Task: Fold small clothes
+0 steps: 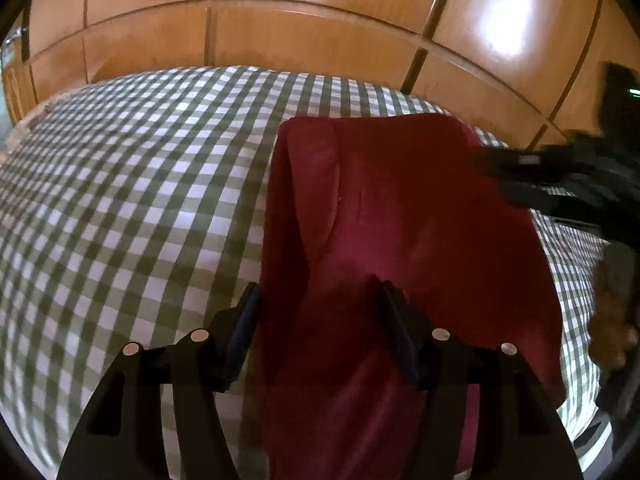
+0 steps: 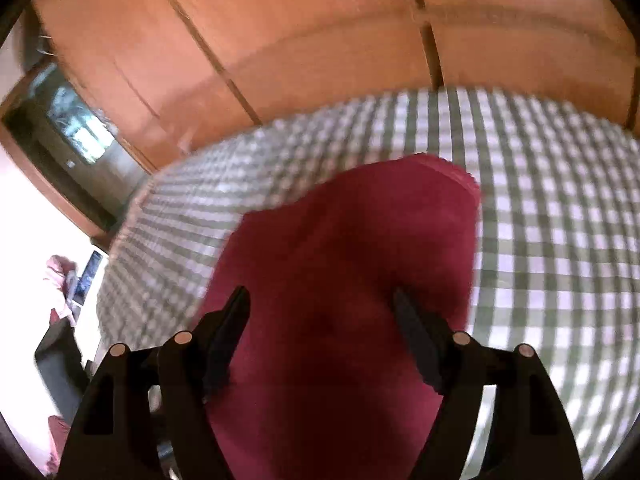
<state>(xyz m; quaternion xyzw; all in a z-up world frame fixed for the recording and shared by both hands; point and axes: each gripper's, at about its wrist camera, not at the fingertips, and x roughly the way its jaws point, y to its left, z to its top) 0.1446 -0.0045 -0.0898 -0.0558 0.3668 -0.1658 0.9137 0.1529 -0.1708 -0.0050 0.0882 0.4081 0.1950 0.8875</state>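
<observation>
A dark red garment lies flat on the green-and-white checked bedsheet, folded into a long panel with a fold line down its left side. My left gripper hovers over its near end with jaws apart, the left finger at the cloth's left edge and the right finger over the cloth; nothing is pinched. The right gripper shows as a dark blur at the garment's far right edge. In the right wrist view, the right gripper stands open above the red garment, holding nothing.
Glossy wooden wardrobe doors rise just behind the bed. In the right wrist view the bed's left edge drops to a pale floor with small items and pink cloth. A person's hand is at the right.
</observation>
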